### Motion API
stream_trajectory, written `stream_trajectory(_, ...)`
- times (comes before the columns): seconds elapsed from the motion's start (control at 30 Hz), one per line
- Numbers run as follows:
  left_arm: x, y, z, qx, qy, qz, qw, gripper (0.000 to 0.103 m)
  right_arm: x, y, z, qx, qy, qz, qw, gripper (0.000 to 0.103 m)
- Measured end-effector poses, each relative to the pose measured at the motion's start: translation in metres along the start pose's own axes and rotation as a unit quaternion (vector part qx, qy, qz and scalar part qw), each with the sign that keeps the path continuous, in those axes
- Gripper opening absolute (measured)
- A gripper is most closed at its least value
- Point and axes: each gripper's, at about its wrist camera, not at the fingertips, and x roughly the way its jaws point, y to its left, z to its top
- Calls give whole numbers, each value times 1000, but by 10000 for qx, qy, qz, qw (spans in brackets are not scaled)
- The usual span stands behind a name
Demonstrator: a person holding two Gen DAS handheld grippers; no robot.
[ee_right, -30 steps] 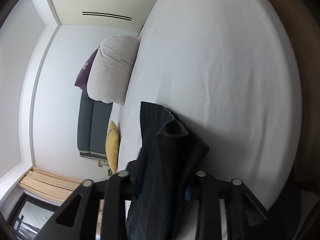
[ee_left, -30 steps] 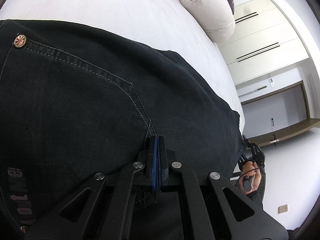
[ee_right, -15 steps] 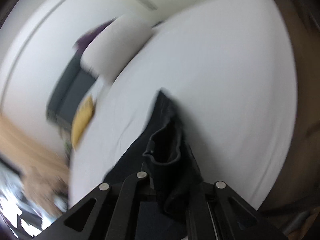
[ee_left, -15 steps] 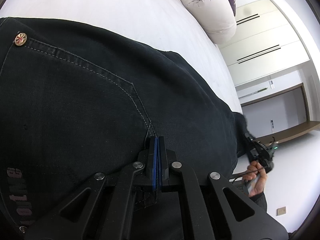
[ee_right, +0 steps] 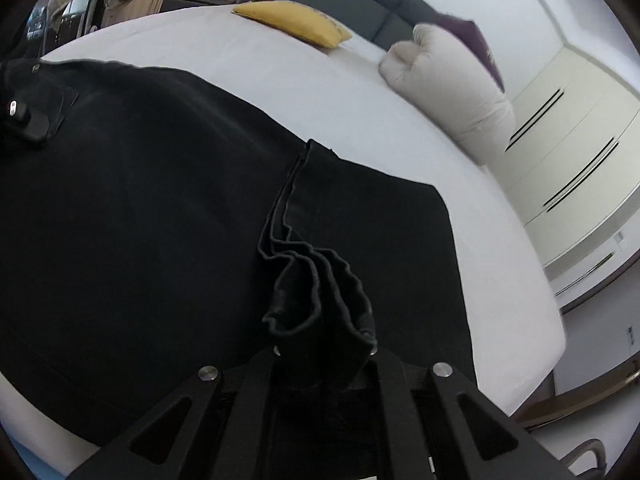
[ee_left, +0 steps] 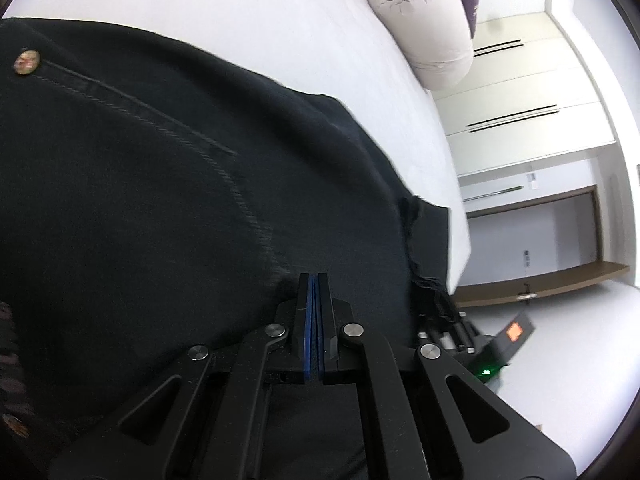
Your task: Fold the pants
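Note:
Black pants (ee_left: 160, 200) lie spread on the white bed (ee_left: 240, 12), with a metal button (ee_left: 26, 62) at the waistband. My left gripper (ee_left: 316, 280) is shut, its blue pads together, tips resting on the fabric by a pocket seam. In the right wrist view the pants (ee_right: 140, 200) lie doubled over, and the bunched leg hems (ee_right: 320, 304) stick up between the fingers of my right gripper (ee_right: 324, 348), which is shut on them. The fabric hides its pads. The right gripper (ee_left: 460, 332) also shows at the bed's edge in the left wrist view.
A rolled beige duvet (ee_right: 452, 88), a purple cushion (ee_right: 476, 44) and a yellow pillow (ee_right: 292, 20) lie by the dark headboard (ee_right: 360, 4). White wardrobes (ee_left: 520, 92) stand beyond the bed. The mattress edge (ee_right: 552, 344) drops off close on the right.
My right gripper has rolled and swung across the bed with the leg hems, laying the legs over the upper pants. The left gripper has stayed shut in place.

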Motion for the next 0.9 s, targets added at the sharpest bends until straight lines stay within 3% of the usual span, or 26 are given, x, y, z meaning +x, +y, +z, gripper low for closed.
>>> stream_trajectory(0.1, 8, -10, 3, -183, 112, -304, 9993, 16, -1, -4, -1, -31, -28, 14, 10000, 5)
stream_trajectory(0.13, 14, -15, 5, -236, 171, -411, 9987, 33, -3, -1, -1, -171, -71, -65, 9998, 5)
stream_trajectory(0.17, 20, -22, 7, -259, 194, -481, 9983, 60, -5, 3, -1, -278, -117, -141, 9994, 5)
stream_trajectory(0.23, 31, -37, 13, -218, 198, -530, 9982, 82, -8, 4, -2, -369, -170, -197, 9990, 5)
stream_trajectory(0.27, 41, -48, 17, -158, 283, -597, 9977, 84, -12, 4, -3, -376, -231, -232, 9988, 5)
stream_trajectory(0.57, 118, -98, 32, -25, 1230, -599, 9906, 84, -38, 10, 2, -319, -629, -360, 9969, 5)
stream_trajectory(0.73, 134, -100, 38, -59, 1400, -533, 9887, 80, -46, 14, 11, -392, -763, -345, 9957, 5)
stream_trajectory(0.8, 134, -103, 41, 40, 1399, -496, 9889, 49, -51, 18, 13, -457, -813, -329, 9951, 5)
stream_trajectory(0.83, 134, -105, 41, 121, 1434, -424, 9887, 19, -51, 18, 15, -468, -825, -322, 9950, 5)
stream_trajectory(0.9, 128, -105, 43, 274, 1373, -304, 9897, 10, -55, 24, 17, -528, -851, -311, 9945, 5)
